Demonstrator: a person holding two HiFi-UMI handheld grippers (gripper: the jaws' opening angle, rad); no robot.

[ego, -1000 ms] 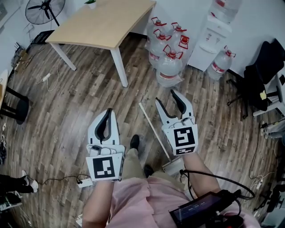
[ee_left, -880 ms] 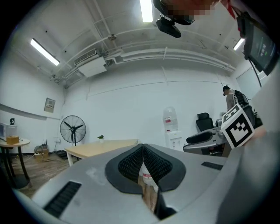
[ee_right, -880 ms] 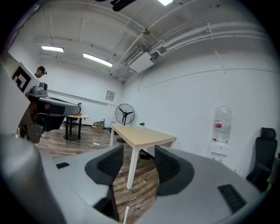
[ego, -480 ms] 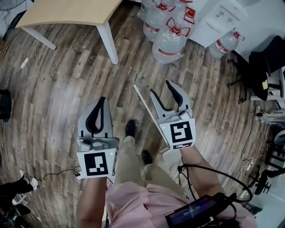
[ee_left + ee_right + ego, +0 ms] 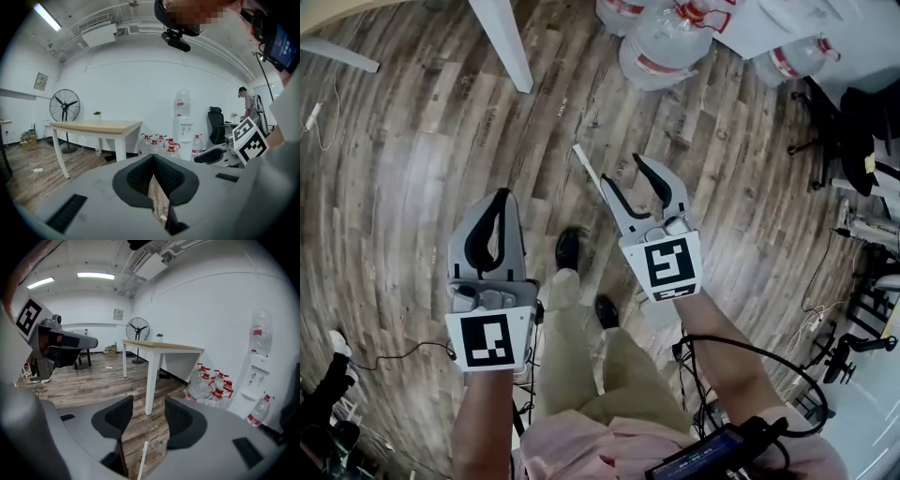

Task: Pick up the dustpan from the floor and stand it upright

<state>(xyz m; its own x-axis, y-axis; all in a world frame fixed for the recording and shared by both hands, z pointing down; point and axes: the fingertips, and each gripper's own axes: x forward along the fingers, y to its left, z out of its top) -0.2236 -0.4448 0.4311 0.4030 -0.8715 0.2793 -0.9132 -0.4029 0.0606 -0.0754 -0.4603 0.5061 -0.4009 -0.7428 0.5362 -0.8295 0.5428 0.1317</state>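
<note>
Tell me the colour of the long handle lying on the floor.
White; the dustpan handle shows best in the head view.

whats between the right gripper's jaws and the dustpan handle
Nothing: in the right gripper view the open right gripper frames the dustpan handle with only wood floor behind.

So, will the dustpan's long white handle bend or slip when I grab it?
The handle looks thin and straight, so probably stiff and light. Lying flat on the wooden floor, it may slide when nudged. The rest hides behind the right gripper.
</note>
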